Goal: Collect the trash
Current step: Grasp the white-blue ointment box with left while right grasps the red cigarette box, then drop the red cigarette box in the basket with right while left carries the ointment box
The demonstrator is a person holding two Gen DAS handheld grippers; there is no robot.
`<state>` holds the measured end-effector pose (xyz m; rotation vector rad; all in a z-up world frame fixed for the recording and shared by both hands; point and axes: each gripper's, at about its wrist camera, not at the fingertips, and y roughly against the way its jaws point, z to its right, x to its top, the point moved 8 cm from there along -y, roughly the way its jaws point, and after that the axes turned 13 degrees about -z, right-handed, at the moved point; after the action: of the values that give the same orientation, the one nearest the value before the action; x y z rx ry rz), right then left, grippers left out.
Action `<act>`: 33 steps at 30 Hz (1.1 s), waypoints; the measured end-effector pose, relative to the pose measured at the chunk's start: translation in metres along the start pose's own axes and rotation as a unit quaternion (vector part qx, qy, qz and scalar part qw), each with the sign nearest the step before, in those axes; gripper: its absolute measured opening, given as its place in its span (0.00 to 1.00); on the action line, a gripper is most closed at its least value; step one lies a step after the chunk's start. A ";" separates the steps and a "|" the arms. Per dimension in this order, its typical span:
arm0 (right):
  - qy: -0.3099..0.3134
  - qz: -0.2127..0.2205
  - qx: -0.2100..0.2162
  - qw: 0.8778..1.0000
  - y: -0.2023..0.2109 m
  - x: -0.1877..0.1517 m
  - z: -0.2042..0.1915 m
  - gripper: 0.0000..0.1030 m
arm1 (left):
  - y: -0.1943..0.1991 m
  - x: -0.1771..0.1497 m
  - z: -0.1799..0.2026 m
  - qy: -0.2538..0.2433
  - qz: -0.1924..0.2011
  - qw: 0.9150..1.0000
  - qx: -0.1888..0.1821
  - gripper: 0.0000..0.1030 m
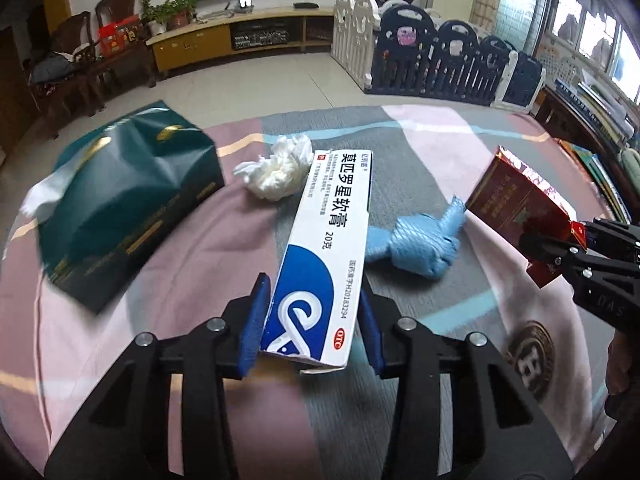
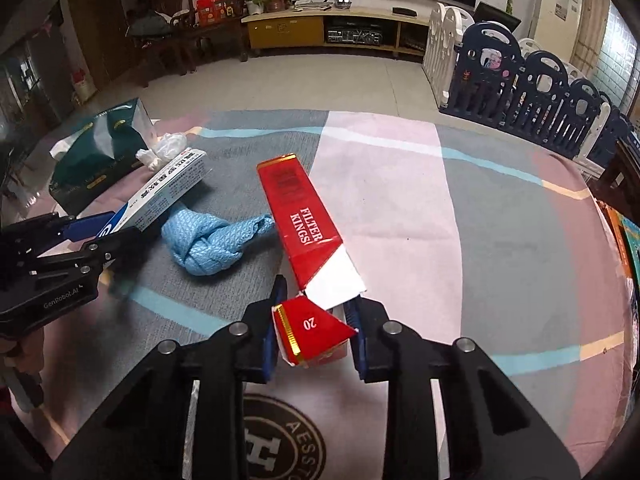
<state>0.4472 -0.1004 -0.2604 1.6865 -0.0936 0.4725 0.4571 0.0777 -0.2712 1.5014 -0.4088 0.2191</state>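
Over tablecloth (image 2: pixel 400 200), left gripper (image 1: pixel 312 312) gripping ointment box (image 1: pixel 320 240)

Left wrist view: looked forward along its jaws, close above the patterned cloth (image 1: pixel 168 280), facing the TV cabinet (image 1: pixel 240 32) | Right wrist view: sat close over the same cloth (image 2: pixel 440 220), facing the same cabinet (image 2: pixel 320 28) | Shared: blue knotted rag (image 1: pixel 416 244) (image 2: pixel 208 244), green tissue box (image 1: pixel 128 208) (image 2: pixel 100 152), playpen fence (image 1: pixel 460 64) (image 2: pixel 540 92)
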 end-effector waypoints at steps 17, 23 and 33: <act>-0.077 0.003 0.034 0.996 0.121 -0.194 -0.010 0.28 | 0.166 -0.184 0.049 0.064 0.053 0.997 -0.001 0.42; -0.088 0.022 0.021 0.996 0.163 -0.224 0.007 0.28 | 0.190 -0.209 0.096 0.024 0.059 0.998 -0.011 0.42; -0.109 0.030 -0.043 0.993 0.209 -0.281 0.060 0.28 | 0.212 -0.221 0.179 -0.057 0.065 0.995 -0.048 0.42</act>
<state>0.1389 -0.2533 -0.1726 1.6488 -0.3206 0.3238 0.1505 -0.0614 -0.1594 1.3978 -0.6023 0.2144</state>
